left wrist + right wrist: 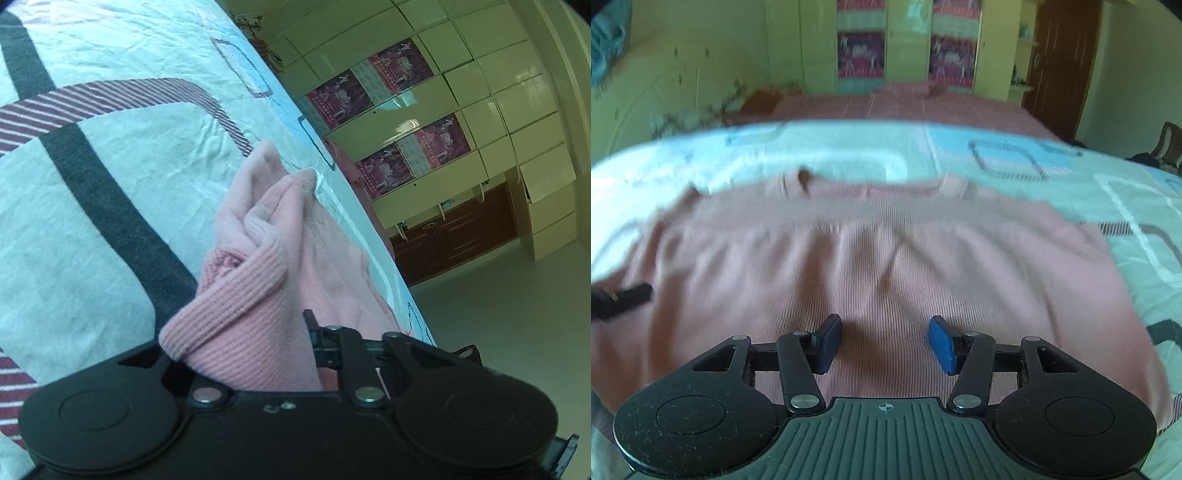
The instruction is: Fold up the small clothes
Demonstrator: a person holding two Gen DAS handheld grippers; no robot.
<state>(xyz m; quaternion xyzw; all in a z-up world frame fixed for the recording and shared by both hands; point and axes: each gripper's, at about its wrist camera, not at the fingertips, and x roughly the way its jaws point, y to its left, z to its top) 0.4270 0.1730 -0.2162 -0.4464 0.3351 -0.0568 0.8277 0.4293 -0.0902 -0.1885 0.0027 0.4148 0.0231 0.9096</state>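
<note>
A pink ribbed sweater (pixel 886 258) lies spread flat on a bed sheet (pixel 1071 192) patterned in white, blue and stripes. In the left wrist view a bunched part of the sweater (pixel 258 266) rises off the sheet (pixel 92 184) and runs into my left gripper (pixel 295 343), which is shut on it. The fabric hides most of its fingers. My right gripper (pixel 882 339) hovers over the sweater's near edge, open, with its blue pads (pixel 942 345) apart and nothing pinched between them. A black gripper part (pixel 624 295) pokes in at the left edge of the right wrist view.
The bed's edge (pixel 332 192) runs diagonally beside the held fabric, with bare floor (pixel 498 332) beyond it. A wardrobe with pink posters (pixel 399 122) lines the wall. A pink cover (pixel 905 103) lies past the sheet, and a brown door (pixel 1060 66) stands at the back right.
</note>
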